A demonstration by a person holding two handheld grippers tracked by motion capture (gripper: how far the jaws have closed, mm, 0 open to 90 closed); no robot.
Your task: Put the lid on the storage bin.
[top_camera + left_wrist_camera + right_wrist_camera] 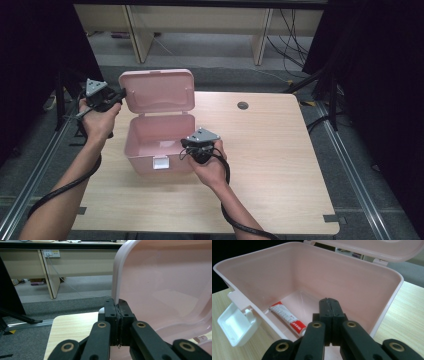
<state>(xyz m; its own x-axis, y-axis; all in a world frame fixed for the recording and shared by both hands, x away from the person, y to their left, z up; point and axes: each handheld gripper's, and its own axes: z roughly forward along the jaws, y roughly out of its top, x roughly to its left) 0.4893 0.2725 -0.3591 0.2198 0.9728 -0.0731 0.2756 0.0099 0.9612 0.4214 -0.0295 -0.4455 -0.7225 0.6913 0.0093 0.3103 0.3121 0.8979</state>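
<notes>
Likely light, stiff, slippery plastic: pink box lid (157,90) best pinched at its rim, as left gripper (117,305) does; right gripper (329,305) closed, empty.

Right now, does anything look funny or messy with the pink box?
Nothing is spilled or broken. The pink box stands square on the table with its lid held up; the left tool pinches the lid's edge. A tube lies flat inside. The white latch just hangs open in front.
</notes>
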